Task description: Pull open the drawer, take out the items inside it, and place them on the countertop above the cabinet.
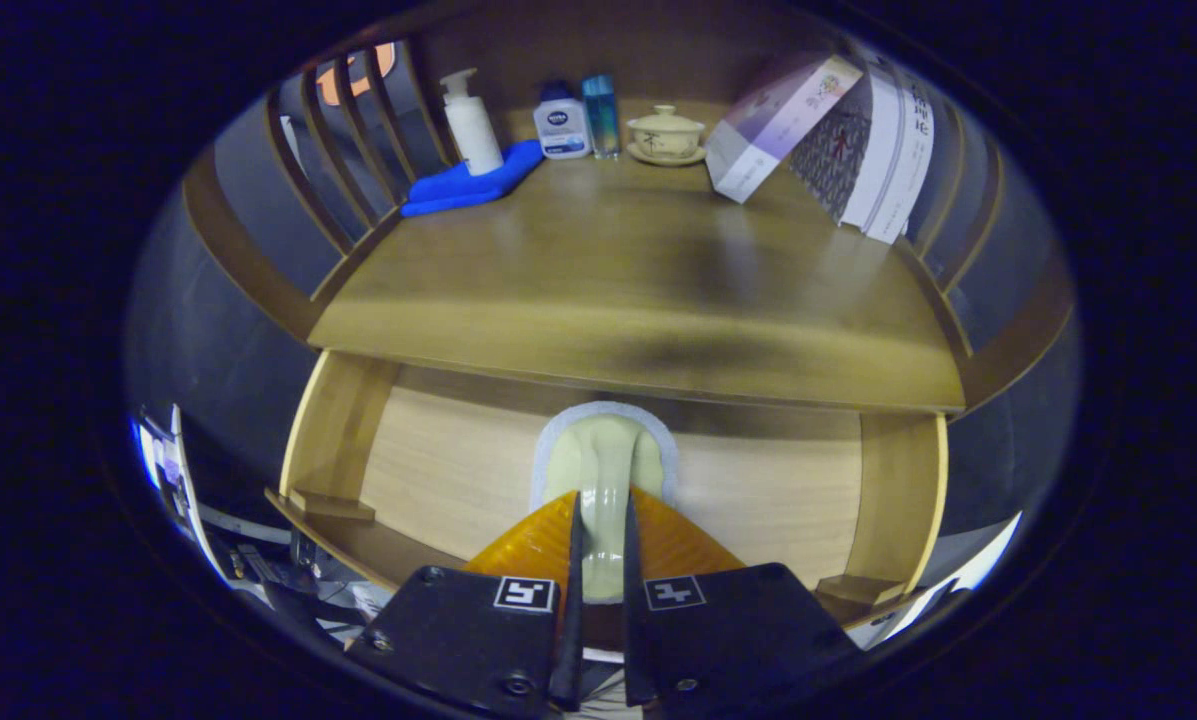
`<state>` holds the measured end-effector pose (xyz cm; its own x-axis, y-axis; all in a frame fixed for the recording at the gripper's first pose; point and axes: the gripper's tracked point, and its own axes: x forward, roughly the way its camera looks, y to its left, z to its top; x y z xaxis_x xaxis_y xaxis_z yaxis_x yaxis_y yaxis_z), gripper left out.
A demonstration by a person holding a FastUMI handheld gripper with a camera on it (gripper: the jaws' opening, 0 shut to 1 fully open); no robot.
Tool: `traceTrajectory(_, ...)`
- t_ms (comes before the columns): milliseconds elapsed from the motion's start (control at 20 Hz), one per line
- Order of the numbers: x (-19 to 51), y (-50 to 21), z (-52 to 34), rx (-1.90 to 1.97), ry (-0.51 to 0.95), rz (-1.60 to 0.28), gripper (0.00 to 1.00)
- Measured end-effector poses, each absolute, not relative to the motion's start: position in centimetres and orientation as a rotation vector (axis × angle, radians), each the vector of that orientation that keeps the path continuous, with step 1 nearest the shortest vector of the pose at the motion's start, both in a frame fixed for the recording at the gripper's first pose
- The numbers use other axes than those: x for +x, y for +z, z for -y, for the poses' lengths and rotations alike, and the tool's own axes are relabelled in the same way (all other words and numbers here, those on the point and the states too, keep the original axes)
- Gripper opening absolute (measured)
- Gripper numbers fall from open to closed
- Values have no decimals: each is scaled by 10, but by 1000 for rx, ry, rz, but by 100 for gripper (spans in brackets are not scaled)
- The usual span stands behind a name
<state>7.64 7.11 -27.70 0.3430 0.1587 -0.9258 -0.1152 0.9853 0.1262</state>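
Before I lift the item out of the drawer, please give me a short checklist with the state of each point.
1. Drawer pulled open: ok.
2. Gripper shut on the pale green item, one finger on each side of its narrow part: ok.
3. What the item is and how heavy it is: cannot tell.
4. Free middle area of the countertop for placing: ok.
5. Blue cloth, pump bottle, lidded cup and books stand at the back, away from the placing area: ok.

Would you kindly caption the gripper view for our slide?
Gripper shut on a pale green brush over the open drawer, below the wooden countertop.
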Motion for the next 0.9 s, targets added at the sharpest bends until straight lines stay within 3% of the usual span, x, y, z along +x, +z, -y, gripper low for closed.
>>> traceTrajectory(400,86,-211,-81,40,225,-1093,20)
traceTrajectory(900,157,-182,-73,59,132,-1035,19)
